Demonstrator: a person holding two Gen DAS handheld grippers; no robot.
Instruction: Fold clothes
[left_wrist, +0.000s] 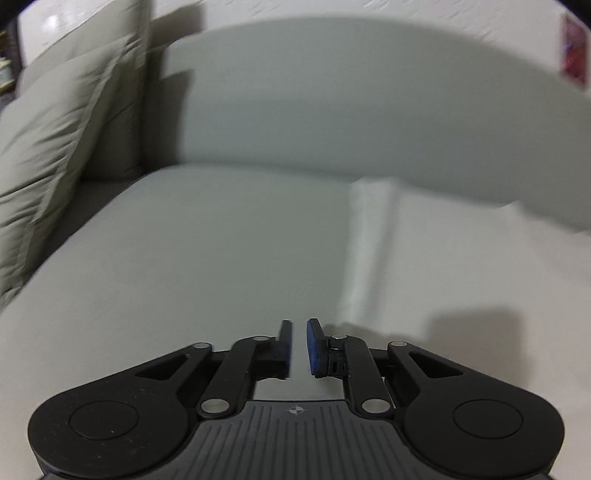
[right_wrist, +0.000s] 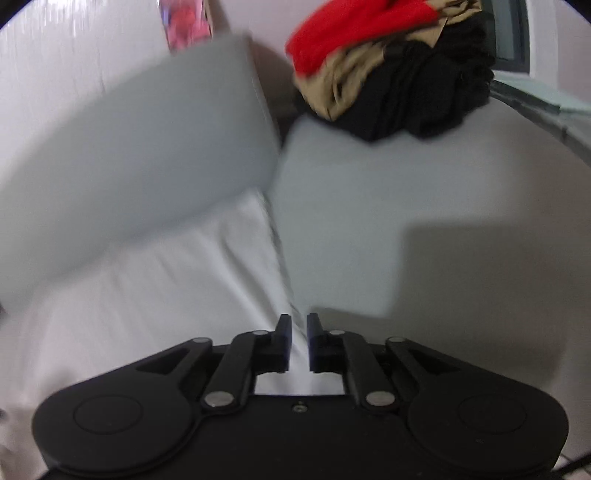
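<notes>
Pale grey sofa seat (left_wrist: 207, 251) fills both views, with its back cushion (left_wrist: 332, 103) behind and a white wall (left_wrist: 332, 11) above. Both views are motion-blurred.

Left wrist view: a beige pillow (left_wrist: 55, 147) leans at the left end of the sofa. A white garment (left_wrist: 480, 266) lies flat on the seat to the right, its left edge turned up in a long fold running away from the camera.

Right wrist view: the same white garment (right_wrist: 166, 288) spreads over the seat at lower left, its right edge running along the seam between two seat cushions. At the far end of the seat sits a pile of clothes (right_wrist: 399, 62) (red on top, tan in the middle, black underneath), well apart from the white garment.

Left gripper (left_wrist: 298, 347): hangs over bare seat just left of the garment's edge, jaws slightly parted, nothing between them.

Right gripper (right_wrist: 298, 341): over the white garment near its right edge, jaws slightly parted; no cloth visibly pinched.
</notes>
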